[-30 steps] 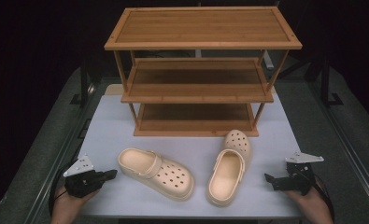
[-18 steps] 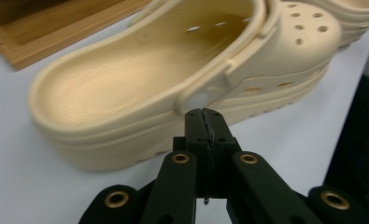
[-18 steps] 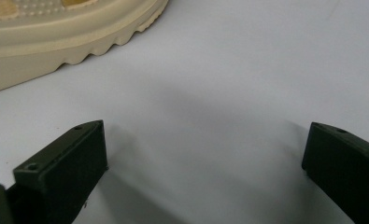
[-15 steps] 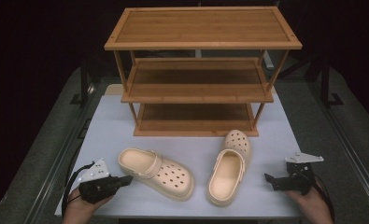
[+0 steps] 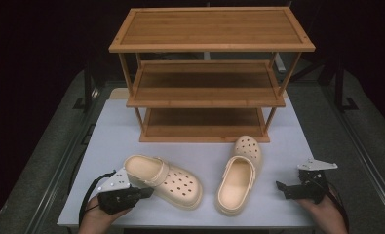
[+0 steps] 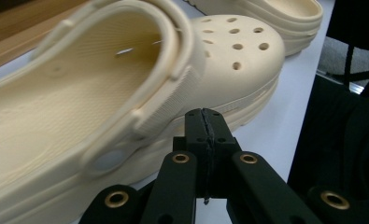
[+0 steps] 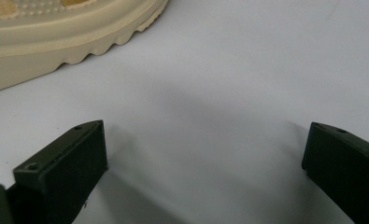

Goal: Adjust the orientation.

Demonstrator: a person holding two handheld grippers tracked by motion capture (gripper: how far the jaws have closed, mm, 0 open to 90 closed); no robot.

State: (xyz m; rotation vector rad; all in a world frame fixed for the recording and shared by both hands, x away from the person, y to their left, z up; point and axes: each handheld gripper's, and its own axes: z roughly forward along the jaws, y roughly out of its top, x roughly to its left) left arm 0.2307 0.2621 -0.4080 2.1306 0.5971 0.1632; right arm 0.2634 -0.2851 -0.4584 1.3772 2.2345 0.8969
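Two cream clogs lie on the white table (image 5: 131, 131). The left clog (image 5: 163, 178) points right and toward me; the right clog (image 5: 239, 175) points away toward the rack. My left gripper (image 5: 148, 191) is shut with nothing between its jaws, its tips right at the left clog's heel end. In the left gripper view the shut tips (image 6: 205, 122) sit just below the left clog's (image 6: 126, 88) strap rivet, and whether they touch is unclear. My right gripper (image 5: 280, 187) stands open right of the right clog, empty, with bare table between its fingers (image 7: 65, 163) and that clog's sole (image 7: 56, 37) beyond.
A three-tier bamboo shoe rack (image 5: 209, 73) stands at the back of the table, all shelves bare. The right clog (image 6: 271, 14) lies beyond the left one in the left gripper view. Dark floor and metal rails (image 5: 58, 165) flank the table.
My left gripper has slid right along the front of the table, up to the left clog's heel. The right gripper and both clogs have stayed where they were.
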